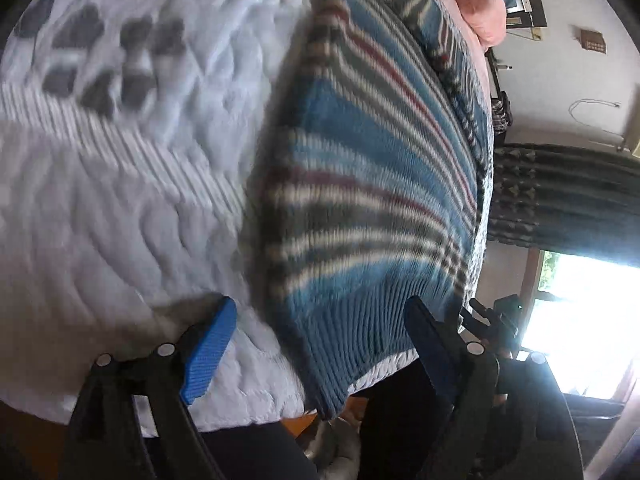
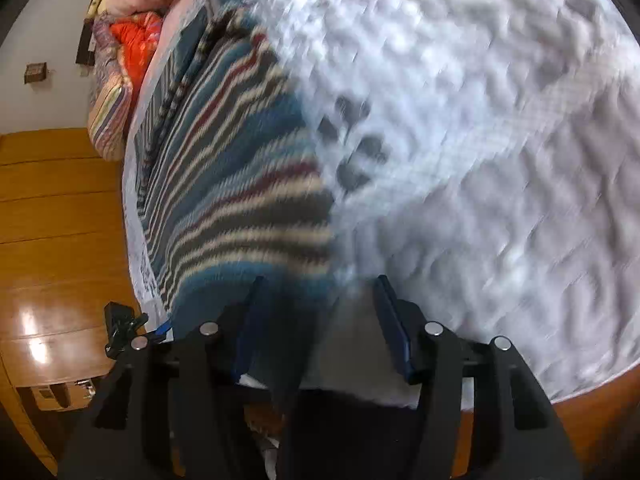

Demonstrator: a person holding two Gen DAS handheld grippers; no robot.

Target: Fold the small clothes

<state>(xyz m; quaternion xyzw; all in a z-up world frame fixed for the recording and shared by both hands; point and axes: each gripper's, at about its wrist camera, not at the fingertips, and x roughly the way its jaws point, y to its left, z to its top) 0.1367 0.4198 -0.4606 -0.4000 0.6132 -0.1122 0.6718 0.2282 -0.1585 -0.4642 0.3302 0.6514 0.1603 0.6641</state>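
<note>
Striped knitted sweater (image 1: 372, 184) lies on the white quilted bed (image 1: 132, 208), its ribbed hem at the near edge. Our left gripper (image 1: 320, 344) and right gripper (image 2: 316, 320) both stand apart around that hem, one at each corner, neither clamped yet. Its long axis runs straight away from us.

left wrist: close, facing bed (image 1: 120, 200) | right wrist: same | shared: striped sweater (image 1: 360, 180)

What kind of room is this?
Most likely a bedroom in a home: a white quilted mattress with a striped sweater on it, bedding piled at its far end, and a dark curtain by a bright window.
</note>
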